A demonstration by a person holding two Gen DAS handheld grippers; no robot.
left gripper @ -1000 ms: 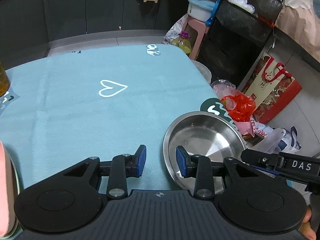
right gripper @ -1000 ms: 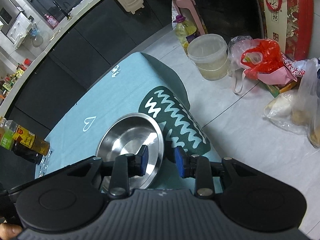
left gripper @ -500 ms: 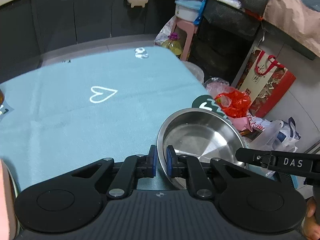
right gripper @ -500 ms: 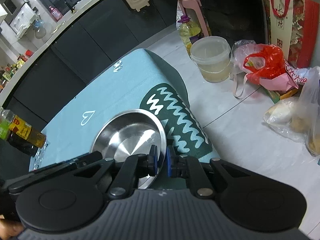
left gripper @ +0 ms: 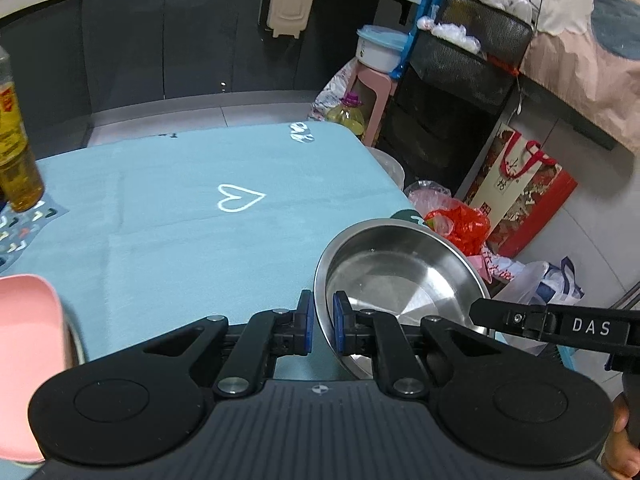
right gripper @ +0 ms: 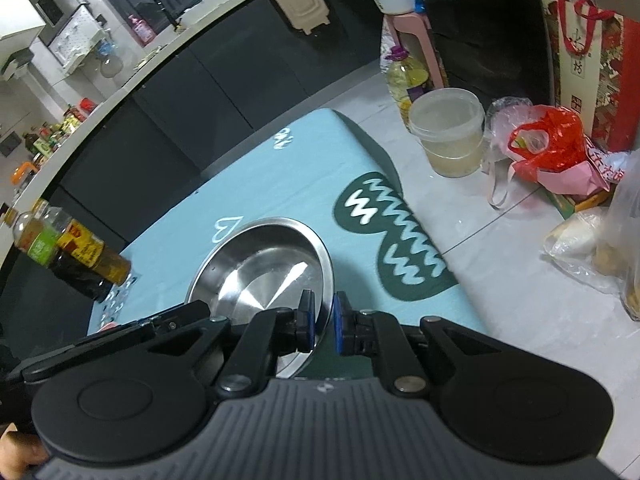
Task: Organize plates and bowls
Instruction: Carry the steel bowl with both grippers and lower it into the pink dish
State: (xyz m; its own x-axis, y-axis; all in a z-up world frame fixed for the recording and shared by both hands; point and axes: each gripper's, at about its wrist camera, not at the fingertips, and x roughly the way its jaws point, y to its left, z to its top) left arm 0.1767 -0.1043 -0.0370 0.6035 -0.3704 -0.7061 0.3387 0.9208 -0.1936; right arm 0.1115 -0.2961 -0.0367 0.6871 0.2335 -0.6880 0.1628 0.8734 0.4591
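**Steel Bowl Held by Both Grippers at the Worktop Edge**

The left gripper (left gripper: 320,322) had its 2 blue-padded fingers (left gripper: 306,322) nearly closed on the near-left rim of the stainless steel bowl (left gripper: 400,272), with 1 pad outside the rim and 1 inside. The right gripper (right gripper: 323,322) had its fingers (right gripper: 307,320) pinched in the same manner on the opposite rim of the stainless steel bowl (right gripper: 260,268). The bowl wall filled the narrow gap between each pair of pads.

The bowl sat tilted at the right edge of the worktop (left gripper: 180,248), which was covered with a light blue cloth bearing a white heart outline (left gripper: 240,199). In the right wrist view, part of the bowl lay just beside a dark green zigzag print (right gripper: 396,240) on the cloth. Whether the bowl was touching the cloth or was raised clear of it could not be determined.

A pink dish (left gripper: 28,320) appeared at the lower left of the left wrist view; its base was hidden. 2 bottles (right gripper: 72,256) stood at the far left edge of the worktop.

On the floor beside the worktop stood a translucent plastic bucket (right gripper: 448,132), a red plastic bag (right gripper: 548,140) and a red gift bag (right gripper: 592,64).
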